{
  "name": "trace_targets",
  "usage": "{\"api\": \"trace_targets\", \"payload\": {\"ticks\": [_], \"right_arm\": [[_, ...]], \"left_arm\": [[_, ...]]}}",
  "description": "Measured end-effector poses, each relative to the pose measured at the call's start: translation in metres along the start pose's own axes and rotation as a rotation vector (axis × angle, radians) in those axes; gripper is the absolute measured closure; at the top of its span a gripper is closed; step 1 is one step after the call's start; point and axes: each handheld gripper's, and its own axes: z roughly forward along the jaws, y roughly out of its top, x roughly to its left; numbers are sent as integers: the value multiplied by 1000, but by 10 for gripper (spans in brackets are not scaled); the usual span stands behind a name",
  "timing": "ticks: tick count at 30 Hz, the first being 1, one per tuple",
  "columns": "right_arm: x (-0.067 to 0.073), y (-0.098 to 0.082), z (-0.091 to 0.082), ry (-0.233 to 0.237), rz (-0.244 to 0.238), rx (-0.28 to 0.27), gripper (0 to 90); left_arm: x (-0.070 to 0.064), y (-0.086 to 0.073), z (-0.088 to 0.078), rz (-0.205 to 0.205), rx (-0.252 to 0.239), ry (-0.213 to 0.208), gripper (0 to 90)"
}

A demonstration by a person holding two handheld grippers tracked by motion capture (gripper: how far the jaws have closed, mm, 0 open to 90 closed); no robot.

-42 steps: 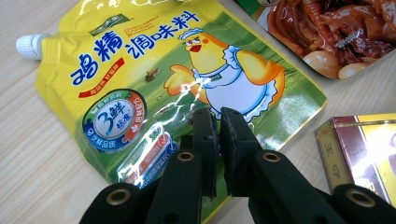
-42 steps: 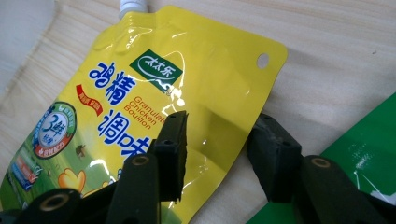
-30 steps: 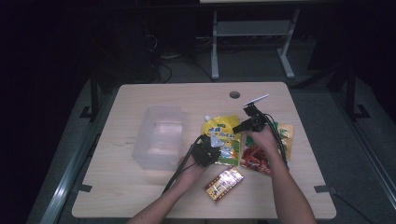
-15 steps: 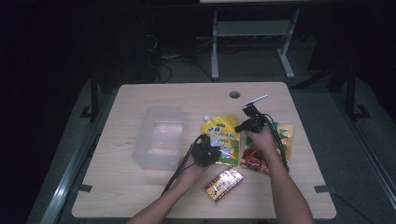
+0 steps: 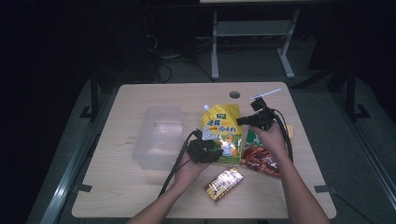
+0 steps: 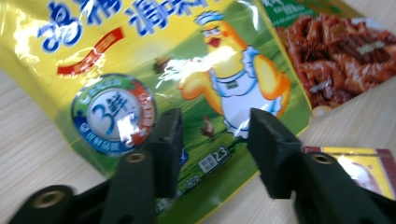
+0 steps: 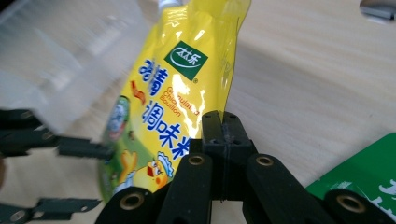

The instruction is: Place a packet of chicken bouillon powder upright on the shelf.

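Yellow pouch [image 5: 222, 129]: pinched at one edge by the right gripper [image 5: 243, 121], released by the just-opened left gripper [image 5: 212, 148]; clear bin [image 5: 158, 135] not yet loaded.

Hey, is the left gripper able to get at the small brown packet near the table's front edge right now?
Probably yes: the brown packet lies bare beside the left gripper, whose open jaws, just widened, sit over the yellow pouch.

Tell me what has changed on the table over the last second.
The right gripper, shut on the yellow pouch, has lifted its edge. The left gripper has just been opening over the pouch's bottom, pads apart. The clear bin, red packet and small packet stayed put.
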Motion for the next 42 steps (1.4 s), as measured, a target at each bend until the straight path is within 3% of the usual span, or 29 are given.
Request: {"api": "trace_targets", "payload": {"ticks": [3, 4, 8, 18, 23, 28, 35, 39, 42], "right_arm": [[10, -1, -14, 0, -35, -26, 899], [14, -2, -18, -4, -48, -35, 900], [27, -5, -34, -5, -113, -88, 900], [50, -30, -60, -9, -274, -175, 899], [51, -51, -69, 7, -312, -211, 899], [49, -70, -75, 44, -319, -224, 896], [43, -82, -75, 84, -297, -212, 888], [41, -85, -73, 111, -284, -223, 862], [41, -84, -67, 142, -284, -193, 821]], "left_arm": [[1, 1, -3, -22, -5, 6, 400], [-1, 1, -3, -55, -23, 4, 360], [1, 1, -6, -76, -30, -5, 294], [-2, -1, -13, -84, -40, -14, 228], [-1, -5, -13, -98, -34, -9, 201], [-2, -6, -13, -100, -35, -14, 195], [-4, -6, -12, -95, -48, -23, 195], [-3, -5, -12, -80, -34, -20, 211], [-3, -5, -13, -80, -37, -28, 230]]}}
